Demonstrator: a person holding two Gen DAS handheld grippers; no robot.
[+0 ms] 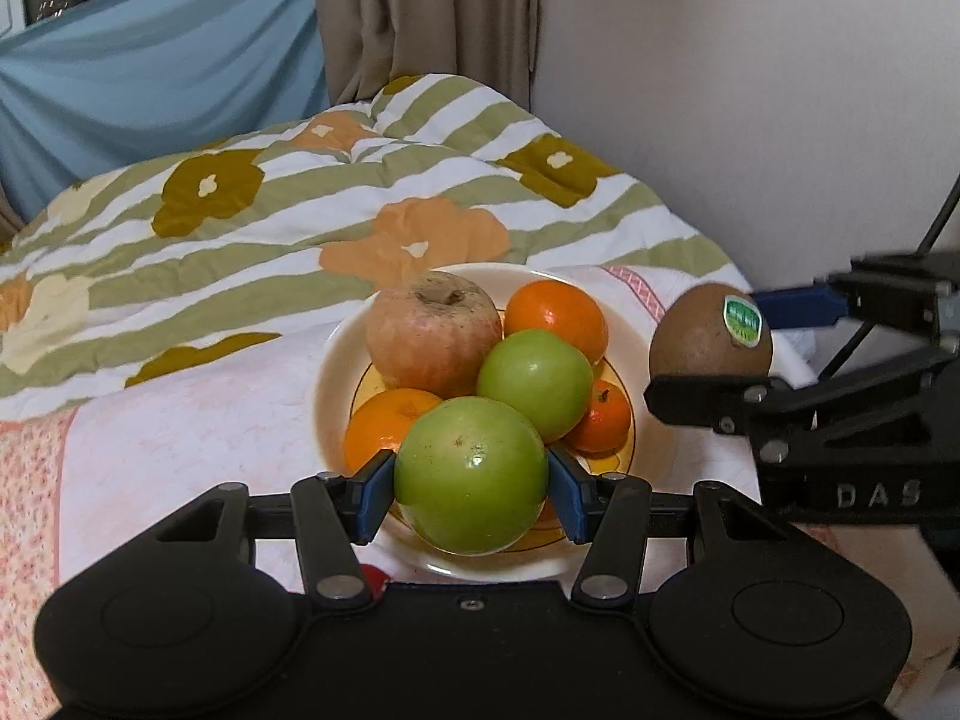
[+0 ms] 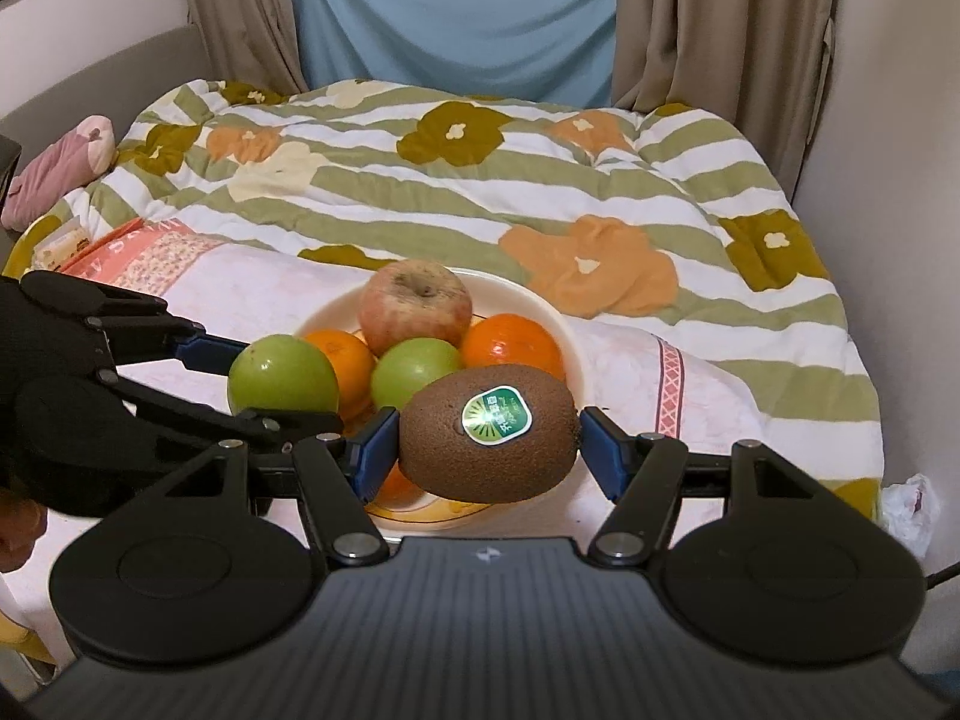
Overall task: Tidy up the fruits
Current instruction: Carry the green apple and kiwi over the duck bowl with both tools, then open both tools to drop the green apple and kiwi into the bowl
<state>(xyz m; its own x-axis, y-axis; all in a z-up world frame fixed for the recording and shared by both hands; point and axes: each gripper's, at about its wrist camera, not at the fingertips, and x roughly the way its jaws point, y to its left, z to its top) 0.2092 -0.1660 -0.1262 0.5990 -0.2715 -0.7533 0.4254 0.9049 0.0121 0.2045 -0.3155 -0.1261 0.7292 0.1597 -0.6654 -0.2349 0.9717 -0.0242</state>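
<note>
A cream plate (image 1: 336, 372) (image 2: 558, 324) on a bed holds a reddish apple (image 1: 432, 336) (image 2: 414, 306), a green apple (image 1: 534, 384) (image 2: 414, 369) and three oranges (image 1: 558, 315) (image 2: 510, 345). My left gripper (image 1: 471, 495) (image 2: 282, 384) is shut on another green apple (image 1: 471, 474) (image 2: 282, 375), just above the plate's near edge. My right gripper (image 2: 489, 444) (image 1: 714, 342) is shut on a brown kiwi (image 2: 489, 438) (image 1: 711, 333) with a green sticker, held right of the plate.
A striped flowered quilt (image 2: 480, 180) covers the bed behind the plate. A pink floral sheet (image 1: 150, 420) lies under the plate. Curtains (image 2: 450, 12) and a wall (image 1: 750, 90) stand behind. A pink cloth (image 2: 60, 168) lies far left.
</note>
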